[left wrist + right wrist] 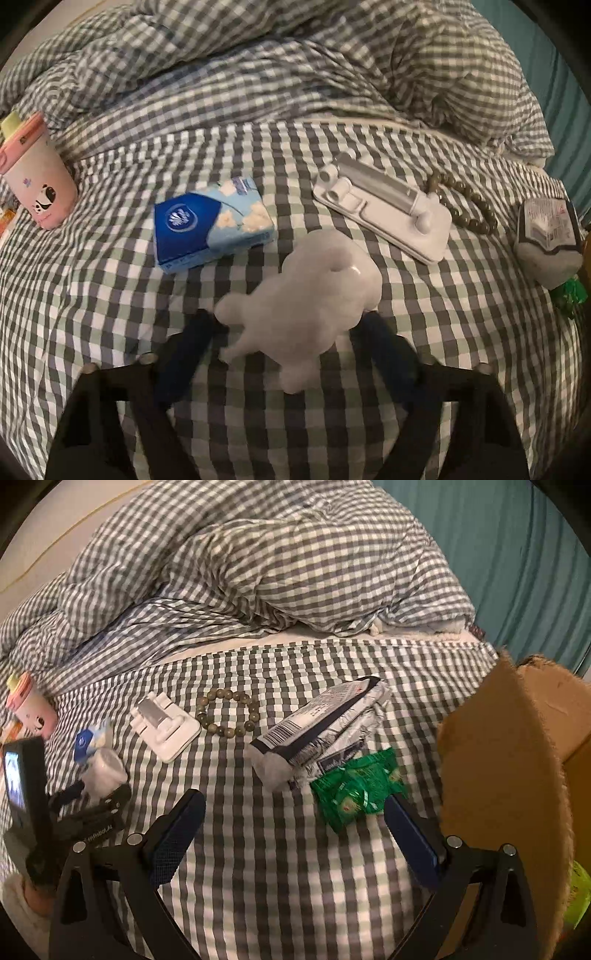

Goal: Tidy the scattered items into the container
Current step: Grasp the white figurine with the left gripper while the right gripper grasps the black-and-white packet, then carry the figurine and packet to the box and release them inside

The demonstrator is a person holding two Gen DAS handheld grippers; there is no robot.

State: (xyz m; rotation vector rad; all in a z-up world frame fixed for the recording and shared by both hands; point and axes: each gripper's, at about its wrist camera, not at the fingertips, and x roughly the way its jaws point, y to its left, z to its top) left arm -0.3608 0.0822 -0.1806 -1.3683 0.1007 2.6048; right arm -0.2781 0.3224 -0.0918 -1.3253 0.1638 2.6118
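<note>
On a checked bedsheet (110, 332), our left gripper (291, 325) has its jaws around a white plush toy (310, 295), though blur hides whether the pads press it. Our right gripper (295, 812) is spread wide, a green packet (354, 786) touching one fingertip, a cardboard box (517, 757) at right.

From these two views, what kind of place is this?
Most likely a bedroom: the items lie on a bed with a checked sheet, a rumpled matching duvet is bunched behind them, and a teal curtain hangs beyond.
</note>
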